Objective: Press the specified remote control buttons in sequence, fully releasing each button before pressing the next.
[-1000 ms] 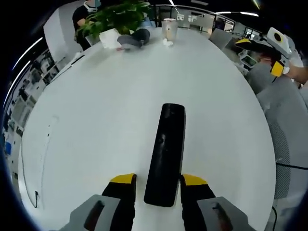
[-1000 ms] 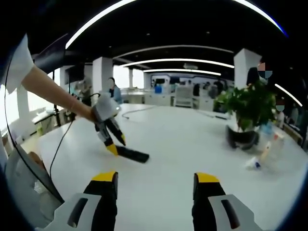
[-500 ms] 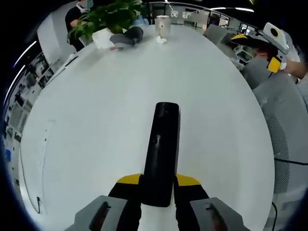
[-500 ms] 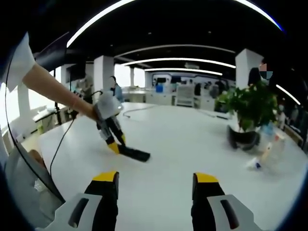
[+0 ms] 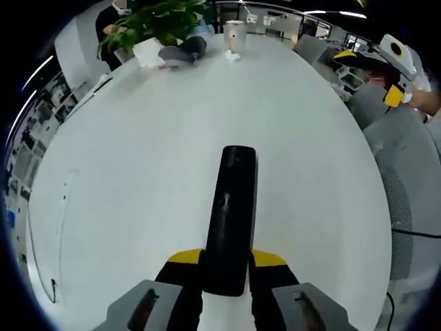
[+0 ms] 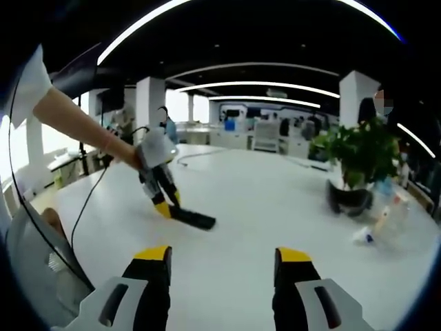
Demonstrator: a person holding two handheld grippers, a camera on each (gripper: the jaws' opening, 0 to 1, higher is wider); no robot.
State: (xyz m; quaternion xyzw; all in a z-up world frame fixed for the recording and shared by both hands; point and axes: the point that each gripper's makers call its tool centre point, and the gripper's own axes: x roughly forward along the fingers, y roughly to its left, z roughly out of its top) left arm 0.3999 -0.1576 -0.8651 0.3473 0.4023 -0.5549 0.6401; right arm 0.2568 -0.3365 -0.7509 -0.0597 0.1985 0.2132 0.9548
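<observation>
Our left gripper pinches the black remote control; our right gripper hangs spread wide over bare white table.

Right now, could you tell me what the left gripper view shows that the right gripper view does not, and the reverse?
Left gripper view: the left gripper from behind, its yellow-tipped jaws shut on the near end of the black remote, and a cup at the far edge of the white table.

Right gripper view: the right gripper open and empty above the table, and the arm holding the left gripper.

Shared: the remote, the table and the potted plant.
</observation>
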